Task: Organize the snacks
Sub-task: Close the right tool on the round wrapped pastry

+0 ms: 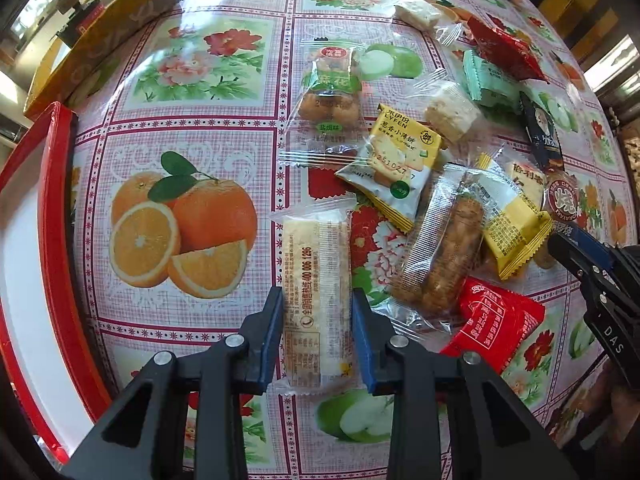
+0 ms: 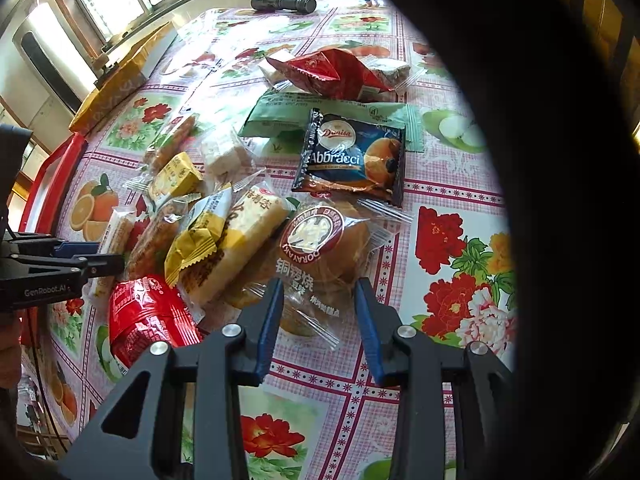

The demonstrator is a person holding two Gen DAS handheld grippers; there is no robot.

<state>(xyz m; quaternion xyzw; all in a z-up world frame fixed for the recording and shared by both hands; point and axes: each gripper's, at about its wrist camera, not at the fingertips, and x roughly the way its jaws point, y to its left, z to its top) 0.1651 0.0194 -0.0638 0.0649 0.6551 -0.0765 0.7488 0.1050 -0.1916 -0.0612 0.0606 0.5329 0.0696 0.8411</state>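
Left wrist view showed the left gripper pointing down at the fruit-print tablecloth, its blue pads clamped on both long sides of a pale rice cracker bar lying flat between them. Ahead and to its right lay the snack pile: a yellow LYFEN biscuit packet, a clear-wrapped fried twist and a red sachet just beside the right finger. A red-rimmed tray sat well to its left.

Right wrist view showed the right gripper closed on the near end of a wrapped dorayaki. A dark blue Abbracci biscuit packet lay just beyond it, and a black torch far ahead.
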